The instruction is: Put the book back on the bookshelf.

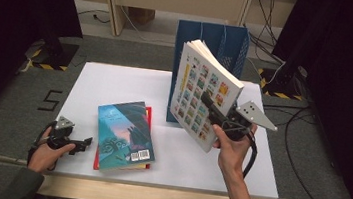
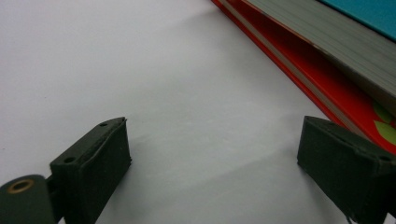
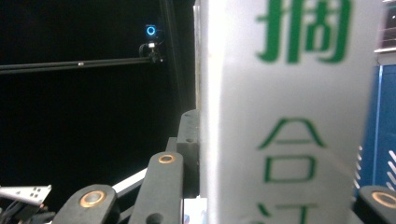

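Right tongs (image 1: 212,109) clamped on white book (image 1: 205,90), held tilted above surface (image 1: 116,80), near blue rack (image 1: 211,38). Left tongs (image 1: 84,143) open, empty, beside stacked books (image 1: 124,135).

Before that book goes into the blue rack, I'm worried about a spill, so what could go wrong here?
The right tool grips the white book near its lower edge, so the tall, tilted book could pivot or slip. Its loose pages fan at the top and might catch on the blue rack rim. The open left tool rests beside the stacked books and could nudge them.
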Tool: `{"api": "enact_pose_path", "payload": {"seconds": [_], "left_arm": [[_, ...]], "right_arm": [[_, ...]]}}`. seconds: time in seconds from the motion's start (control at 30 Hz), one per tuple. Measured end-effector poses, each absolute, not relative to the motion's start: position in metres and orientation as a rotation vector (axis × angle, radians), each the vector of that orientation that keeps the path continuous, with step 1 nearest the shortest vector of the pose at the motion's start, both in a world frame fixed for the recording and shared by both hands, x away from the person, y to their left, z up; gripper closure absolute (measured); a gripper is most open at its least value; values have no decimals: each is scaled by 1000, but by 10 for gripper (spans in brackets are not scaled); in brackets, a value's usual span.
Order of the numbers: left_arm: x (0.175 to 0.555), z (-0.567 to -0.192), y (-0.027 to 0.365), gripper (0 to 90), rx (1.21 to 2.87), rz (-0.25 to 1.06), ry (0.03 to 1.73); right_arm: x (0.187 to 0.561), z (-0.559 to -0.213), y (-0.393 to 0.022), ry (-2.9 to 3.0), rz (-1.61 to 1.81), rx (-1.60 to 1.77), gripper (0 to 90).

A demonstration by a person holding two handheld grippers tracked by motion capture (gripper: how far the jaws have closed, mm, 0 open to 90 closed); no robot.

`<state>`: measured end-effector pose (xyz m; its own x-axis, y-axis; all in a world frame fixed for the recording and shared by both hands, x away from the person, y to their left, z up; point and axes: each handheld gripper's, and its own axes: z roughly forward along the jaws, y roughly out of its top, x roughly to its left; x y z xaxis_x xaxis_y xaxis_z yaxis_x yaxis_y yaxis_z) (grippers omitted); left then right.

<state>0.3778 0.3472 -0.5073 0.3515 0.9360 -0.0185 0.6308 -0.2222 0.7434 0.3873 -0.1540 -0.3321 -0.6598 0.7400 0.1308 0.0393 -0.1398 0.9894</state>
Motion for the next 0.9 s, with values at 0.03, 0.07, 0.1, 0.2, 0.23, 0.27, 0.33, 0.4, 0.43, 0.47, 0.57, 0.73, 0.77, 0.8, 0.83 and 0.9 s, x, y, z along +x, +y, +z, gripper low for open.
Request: {"api": "enact_pose_path", "payload": {"seconds": [0.03,0.07,0.1,0.2,0.23,0.27,0.33,0.4,0.43,0.47,0.57,0.73,0.77,0.8,0.83,0.9], "left_arm": [[378,-507,347,82,1950,586,1362],[378,-507,347,82,1949,585,1362],[378,-507,347,82,1949,586,1362],[378,-507,347,82,1949,586,1362],[378,-507,347,82,1949,586,1362],[378,-507,347,82,1949,586,1362],[378,-507,347,82,1949,586,1362],[378,-507,347,82,1949,586,1362],[378,-507,347,82,1949,586,1362],[378,-507,347,82,1949,586,1362],[378,-507,347,82,1949,586,1362],[378,-507,347,82,1949,586,1362],[378,-507,347,82,1949,586,1362],[378,-507,347,82,1951,586,1362],[378,-507,347,82,1950,585,1362],[378,-507,347,82,1950,585,1362]], "right_arm": [[390,-331,-153,1634,1857,874,736],[392,-329,-152,1626,1871,874,736],[395,-328,-151,1619,1883,879,736],[401,-323,-148,1611,1881,880,736],[404,-322,-146,1608,1867,879,736],[406,-321,-145,1609,1858,878,736],[412,-319,-142,1605,1840,878,736],[418,-319,-140,1598,1834,891,736],[422,-319,-139,1594,1833,895,736],[424,-318,-139,1590,1829,898,736],[434,-318,-135,1581,1806,913,736],[452,-319,-127,1567,1776,941,736],[457,-320,-125,1565,1767,955,736],[461,-321,-123,1560,1765,962,736],[464,-322,-122,1555,1763,968,736],[473,-324,-118,1547,1749,989,736]]}}
